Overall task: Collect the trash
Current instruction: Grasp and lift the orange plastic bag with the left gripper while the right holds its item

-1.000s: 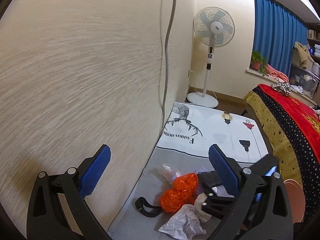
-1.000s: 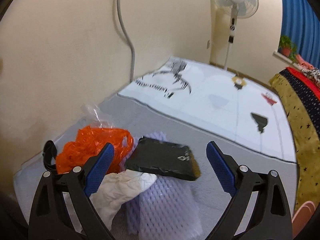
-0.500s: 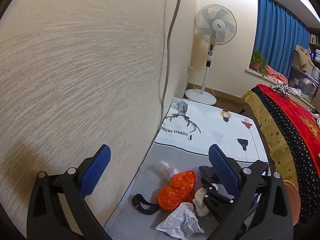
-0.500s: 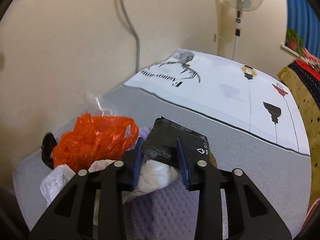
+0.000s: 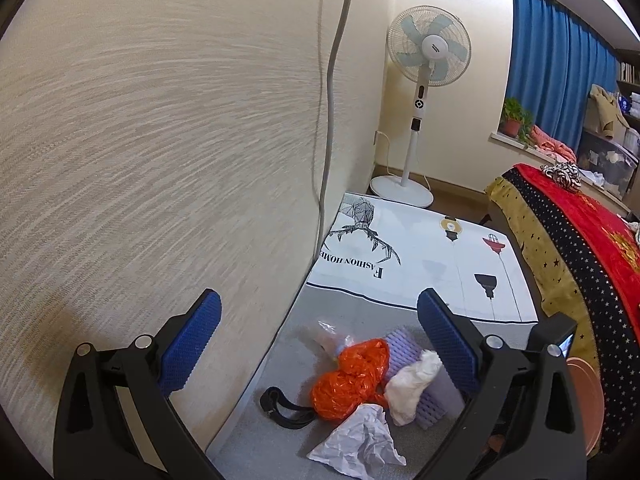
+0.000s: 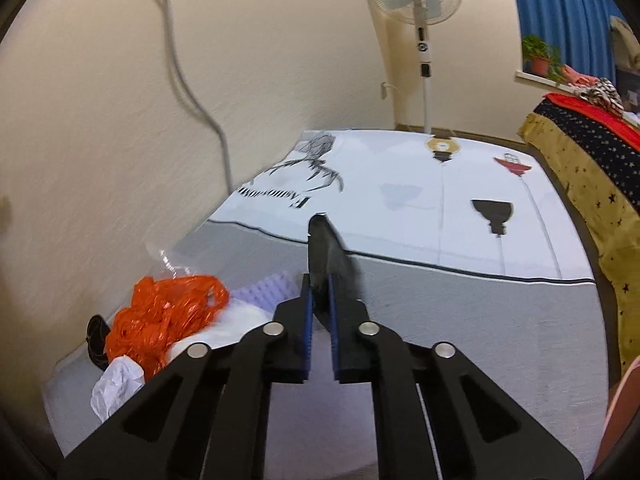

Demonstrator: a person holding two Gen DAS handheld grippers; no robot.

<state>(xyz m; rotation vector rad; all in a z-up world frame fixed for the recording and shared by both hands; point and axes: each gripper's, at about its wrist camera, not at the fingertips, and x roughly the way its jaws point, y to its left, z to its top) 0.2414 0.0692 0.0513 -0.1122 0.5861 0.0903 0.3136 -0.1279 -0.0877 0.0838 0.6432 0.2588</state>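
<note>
- Right gripper (image 6: pixel 319 294) is clamped on a black packet (image 6: pixel 326 248); the packet is held edge-on between the blue pads and sticks out ahead of the tips, lifted clear of the pile.
- The jaws have just been closing, with the packet between them; only a narrow bite near one end appears to be held.
- Left gripper (image 5: pixel 316 344) is wide open, nothing between its pads, held above the trash near the wall (image 5: pixel 160 140).
- Remaining trash is left on the grey mat (image 5: pixel 360 312): orange plastic bag (image 5: pixel 352 380), crumpled white paper (image 5: pixel 360 440), white tissue wad (image 5: pixel 412 380), lilac foam net (image 5: pixel 400 346), clear wrapper (image 5: pixel 328 332), black strap (image 5: pixel 280 404).
- For a good carry: the grip should be kept firm and the wrist steady, since a thin slippery packet pinched at one end can likely swing or slide out.
- The lift is best taken straight away from the pile so the orange bag and tissue are not dragged along.
- No bin or collection bag is seen in either view; the drop-off place cannot be told.
- Right view is motion-blurred; print on the packet cannot be read.
- In the left view the packet is not made out; the right gripper's body is mostly hidden behind the left gripper's right finger.
- A pinkish round object (image 5: pixel 584 404) at the right edge is cut off and cannot be identified.
</note>
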